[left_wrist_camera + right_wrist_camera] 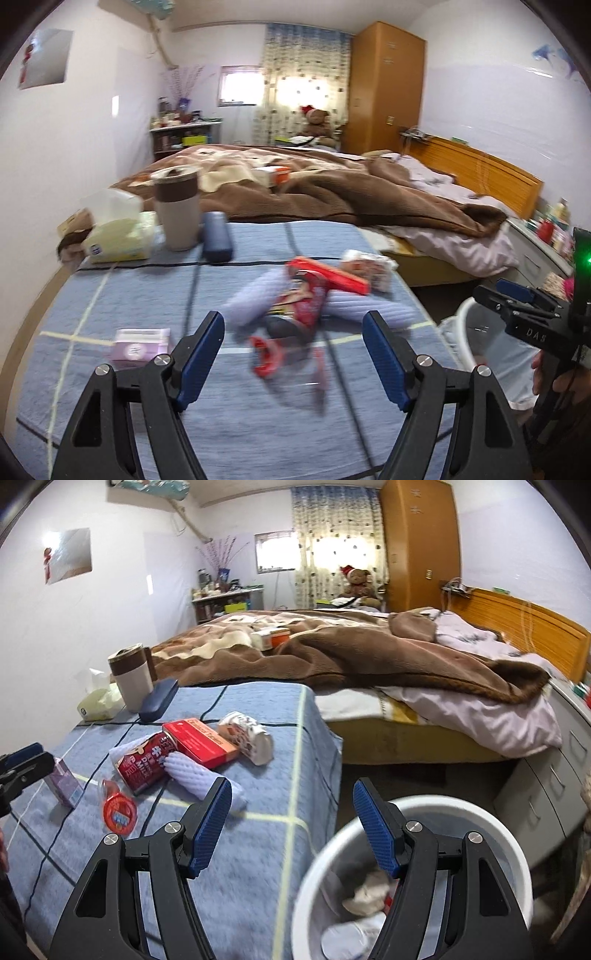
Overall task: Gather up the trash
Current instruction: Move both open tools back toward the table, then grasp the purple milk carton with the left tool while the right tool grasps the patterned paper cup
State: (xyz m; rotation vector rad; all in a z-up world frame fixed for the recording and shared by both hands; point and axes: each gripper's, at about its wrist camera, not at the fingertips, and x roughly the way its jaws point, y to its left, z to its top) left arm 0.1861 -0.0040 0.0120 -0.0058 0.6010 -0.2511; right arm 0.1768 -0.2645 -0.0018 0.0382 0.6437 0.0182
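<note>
Blur smears the red can (299,306) between the empty, open left tool (293,354); right tool (291,827) likewise gapes.

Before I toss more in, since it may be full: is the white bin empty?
Not empty. The white bin beside the table holds crumpled paper and other scraps at the bottom, with room above.
</note>
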